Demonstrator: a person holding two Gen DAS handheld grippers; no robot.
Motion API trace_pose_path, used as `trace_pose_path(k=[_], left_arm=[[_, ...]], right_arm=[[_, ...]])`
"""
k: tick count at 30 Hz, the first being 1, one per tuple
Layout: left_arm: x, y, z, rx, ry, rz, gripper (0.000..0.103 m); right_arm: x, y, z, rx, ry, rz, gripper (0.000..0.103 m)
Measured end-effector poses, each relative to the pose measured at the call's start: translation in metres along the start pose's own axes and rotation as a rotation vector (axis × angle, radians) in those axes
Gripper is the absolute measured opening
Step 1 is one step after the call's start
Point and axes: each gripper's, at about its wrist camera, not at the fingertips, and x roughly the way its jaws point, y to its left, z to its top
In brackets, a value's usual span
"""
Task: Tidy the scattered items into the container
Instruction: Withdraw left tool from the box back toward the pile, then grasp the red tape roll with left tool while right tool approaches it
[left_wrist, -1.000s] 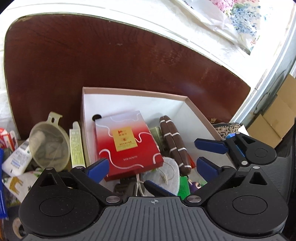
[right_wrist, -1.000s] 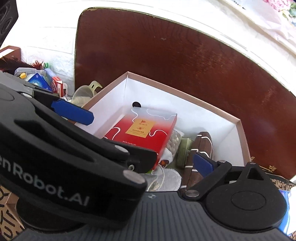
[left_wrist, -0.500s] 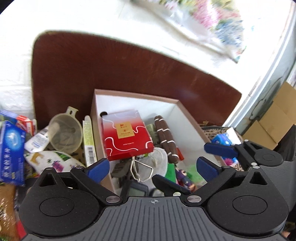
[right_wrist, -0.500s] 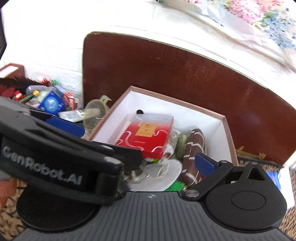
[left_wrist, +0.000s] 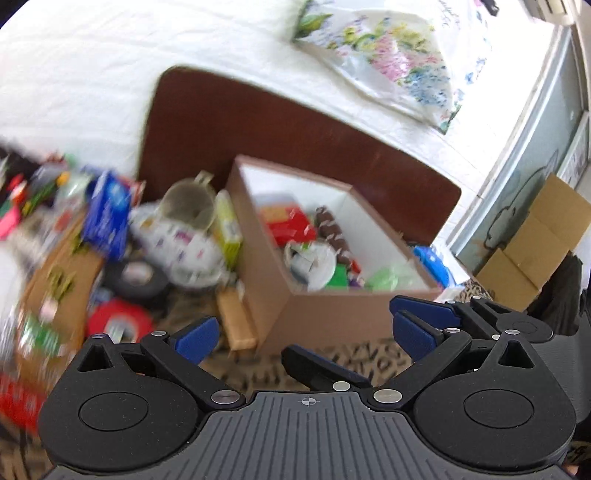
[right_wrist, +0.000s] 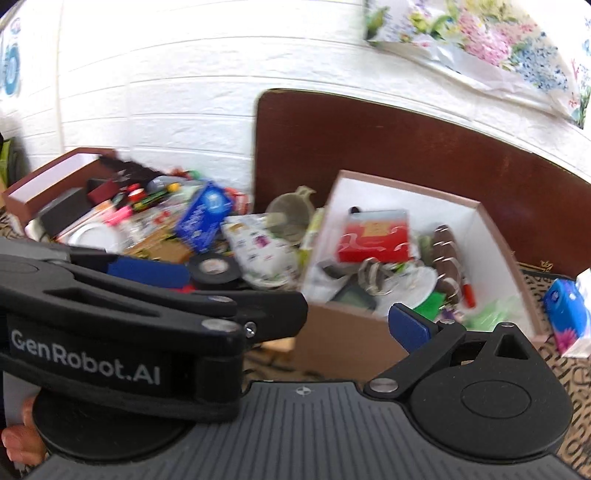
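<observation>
A brown cardboard box (left_wrist: 332, 314) (right_wrist: 343, 343) with a white inside holds a red packet (left_wrist: 291, 225) (right_wrist: 376, 236), a brown striped piece (left_wrist: 332, 229) (right_wrist: 447, 258), a white mask (left_wrist: 314, 262) and green bits. Left of it lie a blue packet (left_wrist: 107, 218) (right_wrist: 205, 218), a black tape roll (left_wrist: 140, 277) (right_wrist: 214, 269), a red tape roll (left_wrist: 118, 325), a strainer cup (left_wrist: 188, 206) (right_wrist: 291, 210) and a patterned pouch (left_wrist: 184, 243). My left gripper (left_wrist: 301, 336) hangs open and empty before the box's front wall. My right gripper (right_wrist: 303, 328) is open too, its left finger hidden behind the left gripper.
A dark brown board (left_wrist: 295, 125) leans on the white brick wall behind the box. A blue tissue pack (right_wrist: 569, 310) lies right of the box. A second brown box (right_wrist: 48, 177) and more clutter sit far left. Flattened cardboard (left_wrist: 535, 240) stands at the right. A hand (right_wrist: 18, 435) shows bottom left.
Both grippers have pulled back and up from over the box. The box now looks smaller, and the clutter left of it has come into view. Both views are motion-blurred.
</observation>
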Motion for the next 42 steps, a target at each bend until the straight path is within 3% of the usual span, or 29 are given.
trace_pose_path(k=[6,14,18,24,42], left_arm=[[-0.025,0.030,-0.036,-0.001,0.021,0.048,0.103],[-0.028,0.069,-0.057,0.044,0.007,0.126,0.103],[-0.016,0.089,-0.054,0.017,0.027,0.136,0.102],[0.007,0.111,-0.051,-0.016,0.093,0.132,0.092],[0.057,0.147,-0.011,-0.039,0.120,0.132,0.083]], right_arm=[[-0.002,0.048,-0.034,-0.033,-0.018,0.025,0.101],[0.022,0.089,-0.061,-0.022,-0.005,0.065,0.101],[0.035,0.099,-0.070,-0.048,0.008,0.047,0.101],[0.059,0.096,-0.076,-0.040,0.039,0.037,0.098],[0.119,0.089,-0.063,-0.023,0.075,0.097,0.071]])
